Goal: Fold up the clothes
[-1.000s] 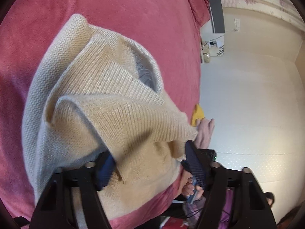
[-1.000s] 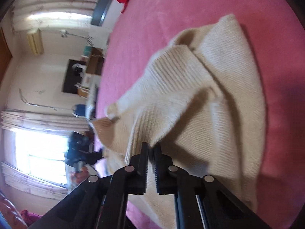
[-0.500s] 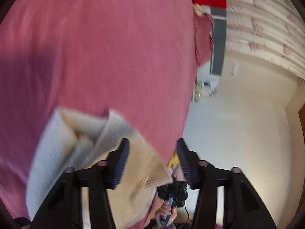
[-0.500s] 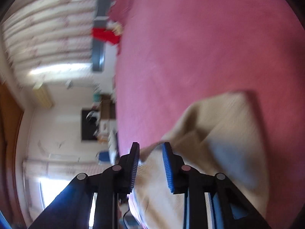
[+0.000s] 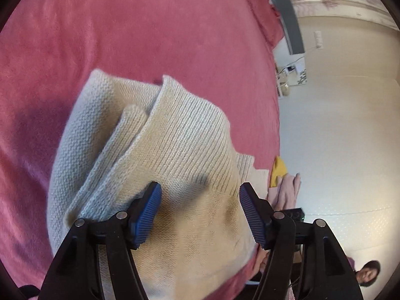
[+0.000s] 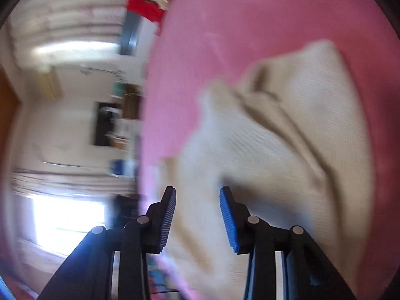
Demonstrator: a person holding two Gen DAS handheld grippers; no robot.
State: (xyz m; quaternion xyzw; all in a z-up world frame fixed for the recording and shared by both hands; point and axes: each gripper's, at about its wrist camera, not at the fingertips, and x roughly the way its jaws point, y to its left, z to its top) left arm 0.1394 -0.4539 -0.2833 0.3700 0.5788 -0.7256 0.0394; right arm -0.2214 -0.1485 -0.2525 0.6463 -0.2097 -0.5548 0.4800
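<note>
We see a cream knit sweater (image 5: 175, 150) lying bunched on the pink bedspread (image 5: 150, 25) of a bed, near the bed's edge. It is folded over itself in a few thick layers, with one ribbed flap on top and a rolled fold beside it.

The left gripper (image 5: 200, 200) hangs just above the sweater with its blue-padded fingers (image 5: 147, 210) spread wide and nothing between them; cloth shows in the gap but is not pinched. The right gripper (image 6: 197, 205) is also spread apart, its blue pads (image 6: 227, 215) clear of the cloth, hovering over the sweater's near edge by the bedside. The right wrist view is motion-blurred, so we cannot tell fine detail there.

In the left wrist view, past the sweater at the bed's edge, we see a yellow cloth (image 5: 278, 167) and a pale pink garment (image 5: 287, 190) touching each other. A dark device (image 5: 295, 212) sits just past the pink garment. The floor (image 5: 337, 137) beyond the bed is pale cream.

In the right wrist view, a red cloth (image 6: 145, 8) sits at the far end of the bed from the sweater. A bright window (image 6: 67, 222) is off to the side. No containers are clearly visible.
</note>
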